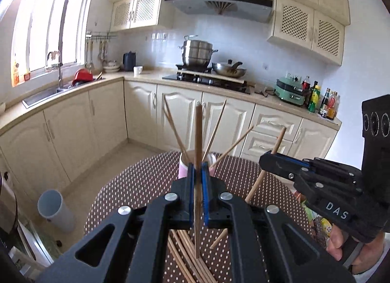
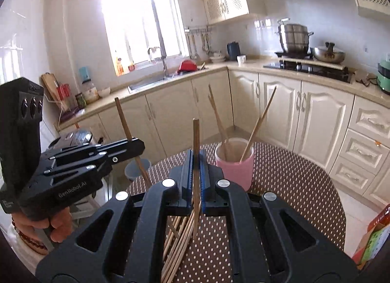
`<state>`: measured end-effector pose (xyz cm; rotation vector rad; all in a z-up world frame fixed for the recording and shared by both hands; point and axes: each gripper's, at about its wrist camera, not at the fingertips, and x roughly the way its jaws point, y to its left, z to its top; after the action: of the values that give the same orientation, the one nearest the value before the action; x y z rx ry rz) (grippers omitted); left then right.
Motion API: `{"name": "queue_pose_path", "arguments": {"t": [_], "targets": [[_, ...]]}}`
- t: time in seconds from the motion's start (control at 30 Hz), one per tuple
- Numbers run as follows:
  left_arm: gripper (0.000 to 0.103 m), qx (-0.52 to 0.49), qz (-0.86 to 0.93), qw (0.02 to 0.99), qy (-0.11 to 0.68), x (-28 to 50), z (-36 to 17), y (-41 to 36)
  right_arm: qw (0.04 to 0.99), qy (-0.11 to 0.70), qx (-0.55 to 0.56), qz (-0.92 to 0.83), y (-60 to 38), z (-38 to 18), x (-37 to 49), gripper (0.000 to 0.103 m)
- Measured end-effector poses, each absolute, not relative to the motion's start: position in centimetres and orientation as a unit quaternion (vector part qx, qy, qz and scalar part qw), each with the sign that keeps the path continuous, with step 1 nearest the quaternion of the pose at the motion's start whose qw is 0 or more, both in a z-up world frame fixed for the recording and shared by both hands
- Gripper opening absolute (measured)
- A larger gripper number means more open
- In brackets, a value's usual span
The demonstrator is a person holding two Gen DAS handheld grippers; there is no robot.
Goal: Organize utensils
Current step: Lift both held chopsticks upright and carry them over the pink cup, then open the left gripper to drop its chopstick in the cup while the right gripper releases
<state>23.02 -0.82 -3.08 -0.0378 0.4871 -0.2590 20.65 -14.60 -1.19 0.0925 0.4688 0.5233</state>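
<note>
Cream kitchen cabinets, a sink (image 1: 41, 97) under a bright window and a hob with a steel steamer pot (image 1: 197, 53) fill the background of both views. Foreground: a round surface (image 1: 136, 185) covered in a brown cloth with white dots.

Left wrist view. Left tongs (image 1: 198, 178), lower centre, with blue pads pressed together on one brown chopstick (image 1: 198, 136) that stands nearly upright, its lower end hanging clear above the cloth. Just behind the tongs stands a pink cup (image 1: 183, 169) holding several chopsticks that fan outward. A loose bundle of pale chopsticks (image 1: 185, 253) lies on the surface at the bottom of the frame, partly hidden by the tongs' body. At right, the right tongs (image 1: 268, 161) pinch another chopstick (image 1: 280, 141), tilted with its top to the right; the hand (image 1: 337, 241) that grips the handle shows at lower right.

Right wrist view. Right tongs (image 2: 196, 173), centre, pads closed on its upright chopstick (image 2: 195, 141). The pink cup (image 2: 235, 166) sits just right of them, three sticks visible inside. The bundle (image 2: 180, 241) lies below the tongs. At left, the left tongs (image 2: 136, 147) clamp its chopstick (image 2: 123, 119), which leans with its top to the left; the holding hand (image 2: 58, 227) appears at lower left. A grey cylindrical bin (image 1: 54, 209) stands on the floor beyond the surface.
</note>
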Motion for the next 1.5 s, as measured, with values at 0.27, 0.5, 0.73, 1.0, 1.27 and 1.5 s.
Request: {"name": "queue_pose_path", "arguments": {"t": [0.27,0.5,0.73,1.0,1.27,1.5], "targets": [[0.006,-0.018,-0.131,0.971,0.197,25.8,0.3,-1.9,0.952,0.179,0.052,0.242,-15.0,2.0,22.1,0.005],[0.006,-0.046,-0.12,0.979,0.155,28.6,2.8,-1.8,0.963,0.137,0.054,0.225,-15.4,4.4,24.3,0.005],[0.006,-0.045,-0.116,0.985,0.119,31.1,3.4,-2.7,0.973,0.106,0.043,0.202,-15.3,5.0,25.9,0.005],[0.006,-0.037,-0.12,0.986,0.106,33.1,1.3,-3.9,0.977,0.1,0.016,0.185,-14.4,3.9,27.2,0.005],[0.006,-0.043,-0.119,0.983,0.132,34.2,-1.6,-3.6,0.975,0.121,0.014,0.183,-14.3,1.5,27.7,0.005],[0.006,-0.04,-0.123,0.978,0.161,34.5,-4.8,-3.6,0.974,0.138,0.014,0.18,-14.3,-0.3,27.5,0.005]]}}
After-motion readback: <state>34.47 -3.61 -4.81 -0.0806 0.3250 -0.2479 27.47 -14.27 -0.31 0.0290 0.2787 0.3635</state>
